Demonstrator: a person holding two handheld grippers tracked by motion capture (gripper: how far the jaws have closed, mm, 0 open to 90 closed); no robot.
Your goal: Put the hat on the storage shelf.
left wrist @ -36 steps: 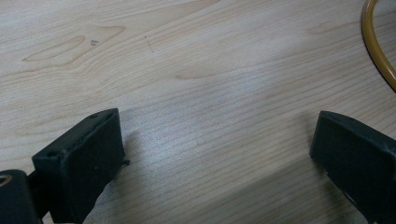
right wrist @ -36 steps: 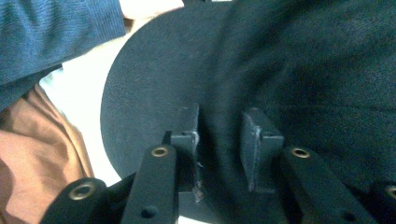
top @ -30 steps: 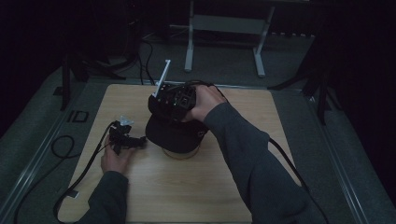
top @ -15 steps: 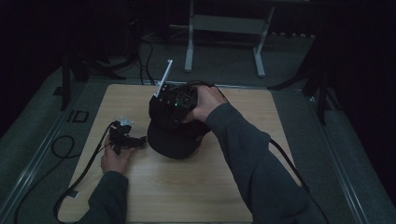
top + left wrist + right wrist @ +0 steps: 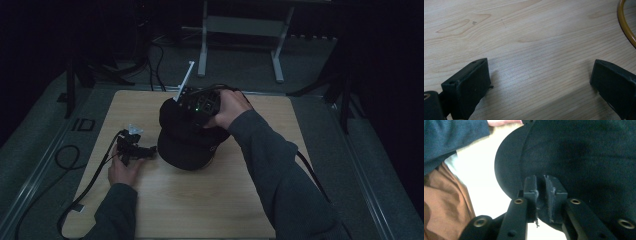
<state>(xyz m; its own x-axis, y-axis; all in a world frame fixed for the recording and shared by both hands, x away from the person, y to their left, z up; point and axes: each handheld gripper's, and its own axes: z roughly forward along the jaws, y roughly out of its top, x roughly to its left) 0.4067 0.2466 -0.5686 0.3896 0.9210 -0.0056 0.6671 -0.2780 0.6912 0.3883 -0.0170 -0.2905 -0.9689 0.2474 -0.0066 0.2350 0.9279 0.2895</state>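
Observation:
A black cap (image 5: 185, 145) sits on the wooden table (image 5: 200, 200), a little left of centre. My right gripper (image 5: 192, 116) points down onto the cap's crown from the far side. In the right gripper view the right gripper (image 5: 540, 187) has just been closing, and a fold of the cap (image 5: 586, 157) is pinched between its pads. My left gripper (image 5: 145, 152) lies low on the table, just left of the cap. In the left gripper view the left gripper (image 5: 540, 85) is open, with bare wood between the jaws.
A curved amber rim (image 5: 625, 25) crosses the upper right corner of the left gripper view. A black cable (image 5: 75, 190) trails from the left gripper off the table's left edge. Metal stand legs (image 5: 240, 45) rise on the floor beyond the table. Bare wood (image 5: 200, 210) lies in front of the cap.
The right hand and the cap have shifted only slightly. The left gripper has stayed where it was.

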